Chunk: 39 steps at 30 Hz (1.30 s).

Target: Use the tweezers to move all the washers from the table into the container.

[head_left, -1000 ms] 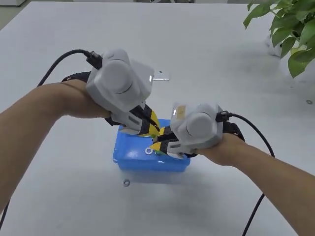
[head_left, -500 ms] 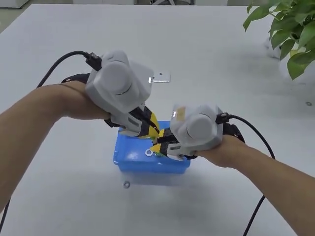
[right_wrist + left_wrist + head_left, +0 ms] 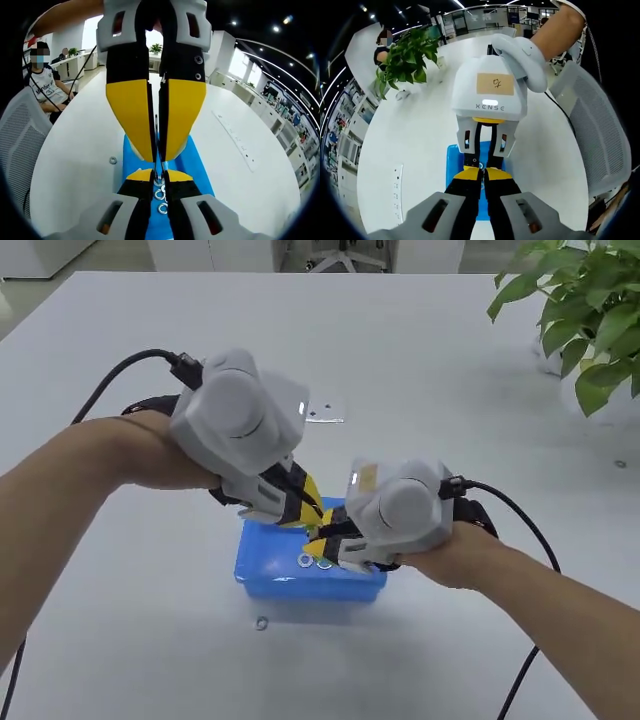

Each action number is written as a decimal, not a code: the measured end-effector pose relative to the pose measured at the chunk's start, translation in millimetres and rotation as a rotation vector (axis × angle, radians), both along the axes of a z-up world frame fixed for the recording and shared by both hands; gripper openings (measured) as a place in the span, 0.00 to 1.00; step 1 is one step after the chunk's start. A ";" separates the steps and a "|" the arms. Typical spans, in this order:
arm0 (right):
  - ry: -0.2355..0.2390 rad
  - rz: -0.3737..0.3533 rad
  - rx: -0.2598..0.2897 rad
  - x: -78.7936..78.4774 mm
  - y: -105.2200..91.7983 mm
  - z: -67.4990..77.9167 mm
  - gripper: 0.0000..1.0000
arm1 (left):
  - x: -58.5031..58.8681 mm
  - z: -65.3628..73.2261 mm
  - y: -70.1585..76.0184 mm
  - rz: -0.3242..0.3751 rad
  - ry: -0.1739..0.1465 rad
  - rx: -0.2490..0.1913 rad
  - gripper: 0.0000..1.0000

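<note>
A blue container [image 3: 262, 578] sits on the white table, with washers [image 3: 305, 560] lying in it. One washer [image 3: 261, 623] lies on the table just in front of it, and shows as a washer on the table [image 3: 113, 160] in the right gripper view. The left gripper [image 3: 303, 508] and right gripper [image 3: 322, 540] meet tip to tip over the container. Both are shut on thin metal tweezers [image 3: 156, 131], which run between the left gripper's yellow pads [image 3: 131, 107]. The tweezer tips end just above three washers [image 3: 160, 195] in the container [image 3: 197, 165].
A potted plant [image 3: 585, 315] stands at the far right of the table. A small flat metal plate [image 3: 325, 415] lies beyond the grippers. Black cables trail from both grippers. A person [image 3: 42, 80] sits by a mesh chair [image 3: 20, 145] beside the table.
The head camera has tilted a little. Both grippers stay over the container. A second washer now shows in the container beside the first.
</note>
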State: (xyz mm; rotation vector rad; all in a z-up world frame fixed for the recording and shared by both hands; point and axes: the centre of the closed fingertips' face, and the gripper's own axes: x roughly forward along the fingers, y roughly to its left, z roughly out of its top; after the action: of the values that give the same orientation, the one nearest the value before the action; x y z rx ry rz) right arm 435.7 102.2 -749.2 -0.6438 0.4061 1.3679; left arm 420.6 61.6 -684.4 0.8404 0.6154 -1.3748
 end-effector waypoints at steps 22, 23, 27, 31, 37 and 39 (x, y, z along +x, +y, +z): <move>-0.034 0.027 0.036 -28.9 21.7 27.1 0.10 | -29.0 24.7 17.1 0.047 -0.038 0.003 0.06; -0.035 0.029 0.037 -30.3 22.5 27.3 0.10 | -31.0 25.2 18.5 0.051 -0.038 0.002 0.06; -0.032 0.040 0.042 -37.2 28.0 26.9 0.10 | -37.2 25.1 23.2 0.060 -0.037 0.011 0.06; -0.026 0.049 0.048 -43.4 33.0 26.5 0.11 | -42.9 24.0 27.2 0.070 -0.035 0.013 0.06; -0.017 0.064 0.047 -50.0 37.7 21.2 0.11 | -48.2 19.1 32.6 0.086 -0.026 0.013 0.06; -0.014 0.070 0.045 -51.7 39.0 19.3 0.11 | -49.8 17.4 33.9 0.091 -0.023 0.011 0.06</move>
State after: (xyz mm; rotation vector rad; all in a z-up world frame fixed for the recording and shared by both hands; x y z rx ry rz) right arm 384.0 141.2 -730.0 -0.6347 0.3433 1.4341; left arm 370.8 95.5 -667.1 0.8267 0.6363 -1.2788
